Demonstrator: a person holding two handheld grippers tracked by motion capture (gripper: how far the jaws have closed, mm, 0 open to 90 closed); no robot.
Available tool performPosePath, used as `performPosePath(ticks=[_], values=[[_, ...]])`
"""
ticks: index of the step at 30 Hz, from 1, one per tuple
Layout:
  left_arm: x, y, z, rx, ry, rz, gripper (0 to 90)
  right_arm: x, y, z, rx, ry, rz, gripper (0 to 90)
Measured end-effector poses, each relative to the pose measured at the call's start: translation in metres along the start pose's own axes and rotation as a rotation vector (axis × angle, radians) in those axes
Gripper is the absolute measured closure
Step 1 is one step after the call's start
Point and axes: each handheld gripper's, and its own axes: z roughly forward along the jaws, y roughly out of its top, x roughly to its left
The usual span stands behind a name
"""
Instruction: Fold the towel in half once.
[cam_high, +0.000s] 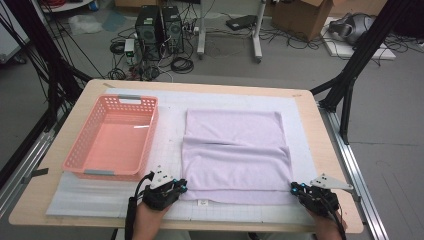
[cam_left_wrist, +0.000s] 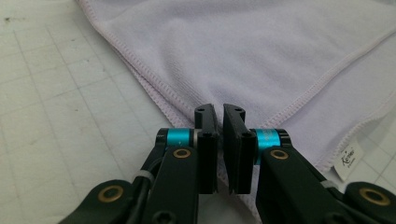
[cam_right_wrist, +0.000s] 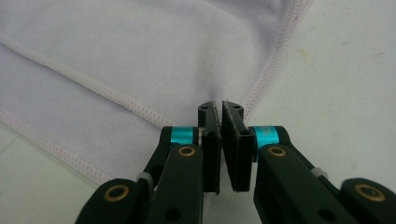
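Left tool (cam_high: 183, 186) and right tool (cam_high: 295, 187) pinching near corners of towel (cam_high: 235, 150) (folded), lying square to table.

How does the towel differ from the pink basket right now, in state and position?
The towel is pale lilac and soft, folded flat in layers; the pink basket is rigid, perforated and stands open and empty. The towel is pinched at its near corners by the left gripper and the right gripper; the basket sits untouched to the towel's left. Both rest on the white gridded mat.
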Motion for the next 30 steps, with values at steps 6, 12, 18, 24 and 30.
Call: performPosePath(ticks=[6, 12, 18, 24, 30], values=[[0.001, 0.000, -0.012, -0.055, -0.034, -0.040, 86.1, 0.003, 0.000, -0.009, -0.032, -0.001, -0.010, 86.6], [0.002, -0.002, -0.026, -0.091, -0.087, -0.100, 86.4, 0.006, -0.002, -0.020, -0.043, 0.031, -0.011, 86.7], [0.000, -0.007, -0.039, -0.097, -0.110, -0.117, 86.4, 0.009, -0.006, -0.032, -0.050, 0.050, -0.012, 87.1], [-0.007, -0.017, -0.047, -0.069, -0.120, -0.101, 86.4, 0.014, -0.014, -0.041, -0.032, 0.056, -0.020, 87.2], [-0.005, -0.019, -0.047, -0.090, -0.069, -0.114, 61.7, 0.013, -0.018, -0.042, -0.022, 0.054, 0.017, 70.4]])
